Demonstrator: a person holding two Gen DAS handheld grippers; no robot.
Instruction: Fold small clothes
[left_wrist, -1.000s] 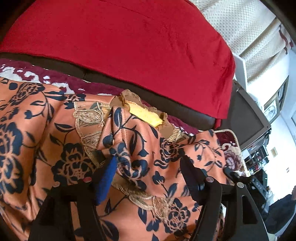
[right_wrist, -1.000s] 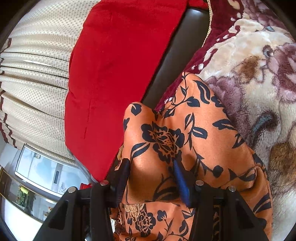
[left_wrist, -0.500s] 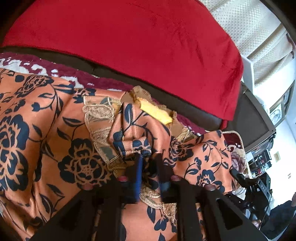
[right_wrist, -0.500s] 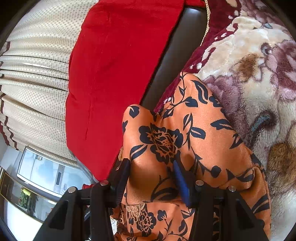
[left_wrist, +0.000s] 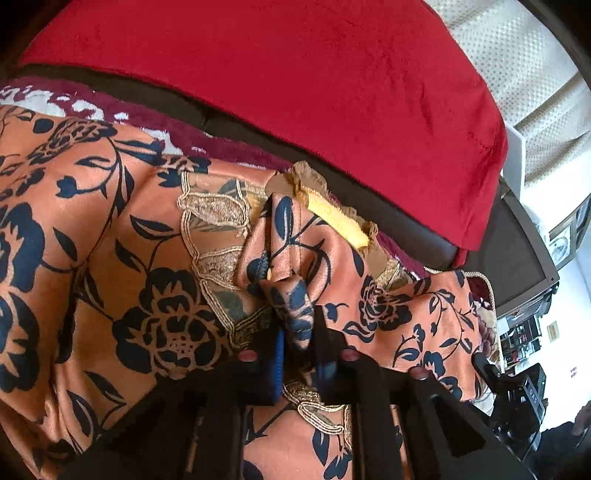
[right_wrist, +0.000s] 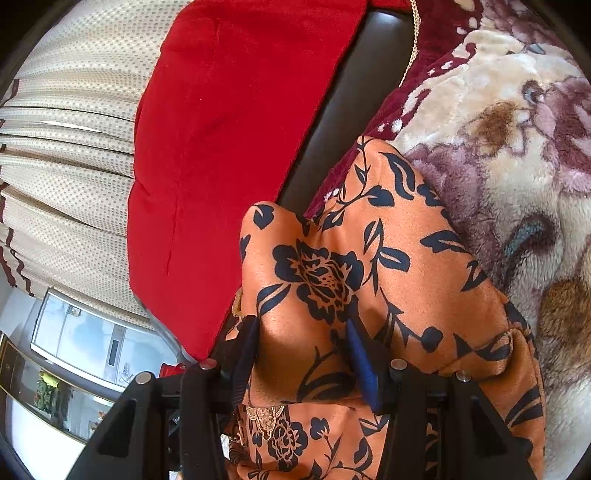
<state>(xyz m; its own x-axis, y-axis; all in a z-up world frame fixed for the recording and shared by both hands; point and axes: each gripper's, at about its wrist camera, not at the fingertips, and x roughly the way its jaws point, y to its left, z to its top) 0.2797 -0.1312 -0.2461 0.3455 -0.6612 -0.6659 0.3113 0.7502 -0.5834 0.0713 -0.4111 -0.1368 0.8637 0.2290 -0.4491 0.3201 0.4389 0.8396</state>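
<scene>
An orange satin garment (left_wrist: 147, 295) printed with dark blue flowers lies spread on a plush blanket. It has gold embroidered trim (left_wrist: 214, 221) and a yellow label (left_wrist: 338, 221) at the neckline. My left gripper (left_wrist: 299, 354) has its jaws closing tight on a bunched fold of the garment just below the neckline, and the pads press the cloth. In the right wrist view the same garment (right_wrist: 406, 277) rises in a thick ridge between the fingers of my right gripper (right_wrist: 303, 354). That gripper stands half closed, with its pads against the ridge on both sides.
A red cushion (left_wrist: 295, 74) leans on the dark sofa back (right_wrist: 351, 92) behind the garment. The cream and purple floral blanket (right_wrist: 517, 129) stretches to the right. Dotted curtains (right_wrist: 74, 110) and a glass cabinet (right_wrist: 81, 339) stand beyond the sofa.
The left gripper's jaws went from wide apart to pinched together, gathering the fold near the neckline into a bunch. The right gripper and its ridge of cloth stayed as they were.
</scene>
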